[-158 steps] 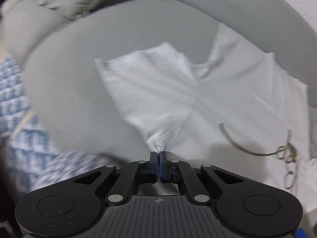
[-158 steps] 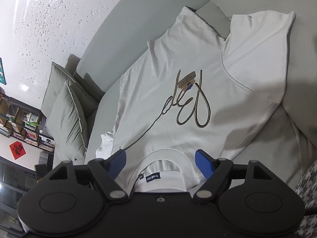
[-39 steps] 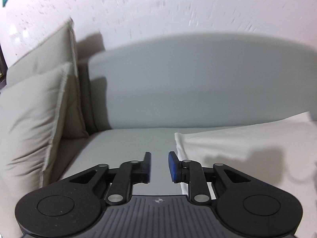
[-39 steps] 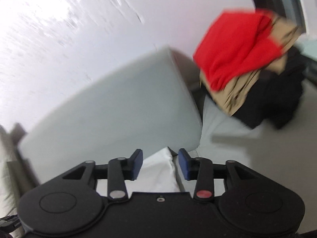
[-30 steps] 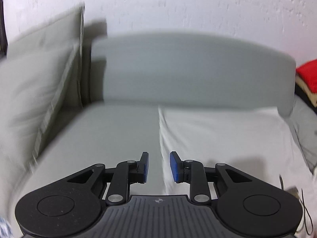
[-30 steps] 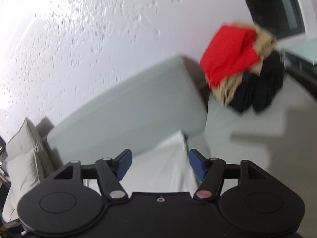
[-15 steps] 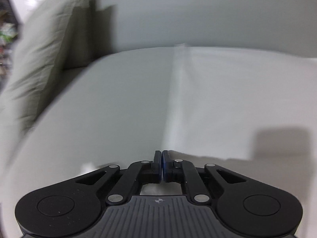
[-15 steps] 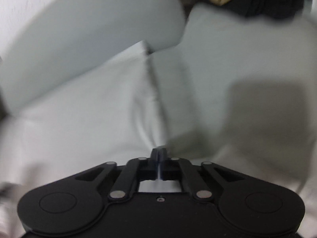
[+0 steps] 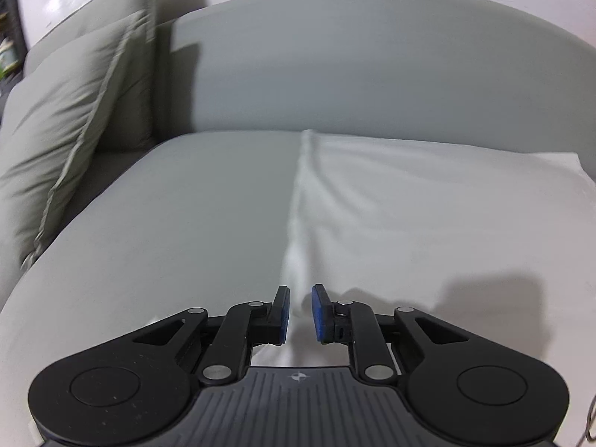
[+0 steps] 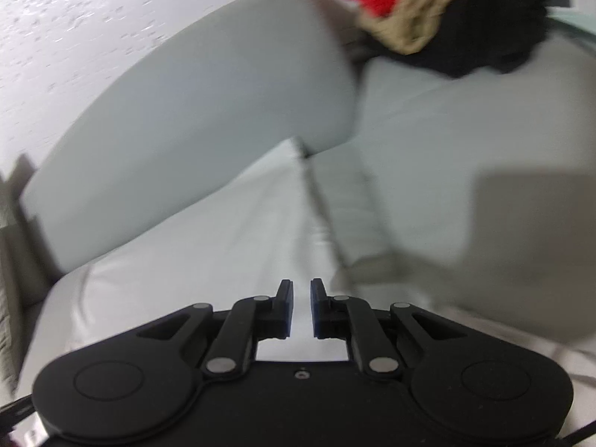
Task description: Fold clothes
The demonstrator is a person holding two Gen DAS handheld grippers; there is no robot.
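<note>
A white T-shirt lies folded flat on the grey sofa seat, its back side up. In the left wrist view my left gripper hovers over the shirt's left folded edge, slightly open, the fabric passing under the gap between its blue pads. In the right wrist view the same white shirt spreads to the left. My right gripper sits slightly open above the shirt's right folded edge, nothing pinched.
Grey pillows lean at the sofa's left end. The sofa backrest rises behind the shirt. A pile of red, tan and black clothes sits on the sofa at the far right. Bare grey cushion lies right of the shirt.
Half a second ago both grippers were shut low on the shirt's edges. Both have now opened a little and lifted, and the shirt stays flat on the seat.
</note>
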